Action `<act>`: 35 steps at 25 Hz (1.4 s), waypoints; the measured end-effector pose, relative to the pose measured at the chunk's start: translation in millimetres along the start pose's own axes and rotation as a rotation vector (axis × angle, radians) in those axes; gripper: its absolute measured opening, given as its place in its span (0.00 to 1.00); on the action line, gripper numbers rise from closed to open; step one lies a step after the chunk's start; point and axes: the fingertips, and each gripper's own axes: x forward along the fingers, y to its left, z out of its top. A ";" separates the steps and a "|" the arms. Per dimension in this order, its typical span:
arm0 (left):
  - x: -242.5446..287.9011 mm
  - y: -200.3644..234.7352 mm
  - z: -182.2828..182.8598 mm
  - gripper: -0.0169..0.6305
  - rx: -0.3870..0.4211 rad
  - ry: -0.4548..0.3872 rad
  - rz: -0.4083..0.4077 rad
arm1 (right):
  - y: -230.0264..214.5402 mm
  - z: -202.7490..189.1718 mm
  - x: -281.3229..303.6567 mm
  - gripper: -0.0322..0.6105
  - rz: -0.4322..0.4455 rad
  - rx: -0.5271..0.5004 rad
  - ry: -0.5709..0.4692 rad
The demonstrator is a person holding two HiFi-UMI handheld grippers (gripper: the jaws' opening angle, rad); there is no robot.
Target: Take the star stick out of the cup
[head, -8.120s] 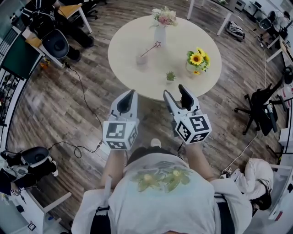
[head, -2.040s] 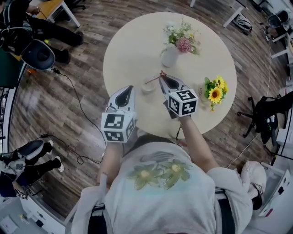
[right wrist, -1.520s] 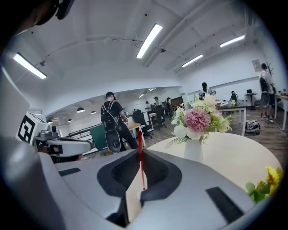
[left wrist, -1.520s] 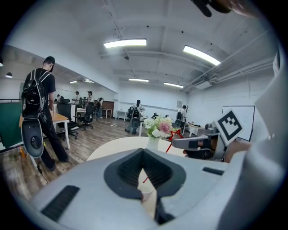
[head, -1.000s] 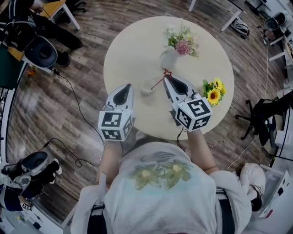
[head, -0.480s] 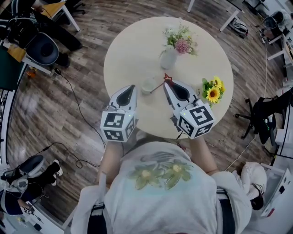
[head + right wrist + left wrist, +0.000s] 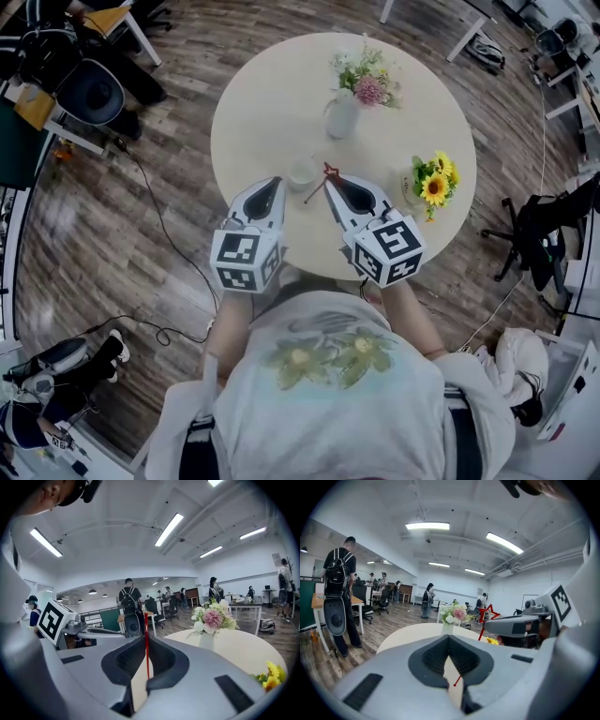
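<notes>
The right gripper (image 7: pixel 145 639) was clenched on the star stick (image 7: pixel 146 648). In its own view the thin red shaft stood upright in the slit where the two jaws met, but the star itself could not be made out there. The left gripper view supplied it: a red outlined star (image 7: pixel 490 613) sat at the tip of the right gripper, with the shaft slanting down and to the left from it. The left gripper (image 7: pixel 449 639) had its jaws drawn together on nothing. Through the narrow slit beneath them only the stick's small rounded tail end showed, against the pale tabletop, and whether it touched the jaws could not be told.

The head view alone showed the cup (image 7: pixel 302 173), a small pale one standing on the round table (image 7: pixel 262 103) between the two gripper tips. Neither gripper view showed it. From above, the stick (image 7: pixel 317 187) lay clear of the cup. Its star was at the right gripper (image 7: pixel 328 178), and its tail pointed down-left to end just beside the left gripper (image 7: pixel 273 184).

Farther out on the table stood a white vase of pink flowers (image 7: pixel 342 117) and, well apart, a bunch of sunflowers (image 7: pixel 431 186).
</notes>
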 end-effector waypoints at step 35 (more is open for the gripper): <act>-3.0 -17.4 -7.7 0.03 0.015 0.014 -0.001 | 14.9 -20.5 0.8 0.10 0.004 -0.070 0.048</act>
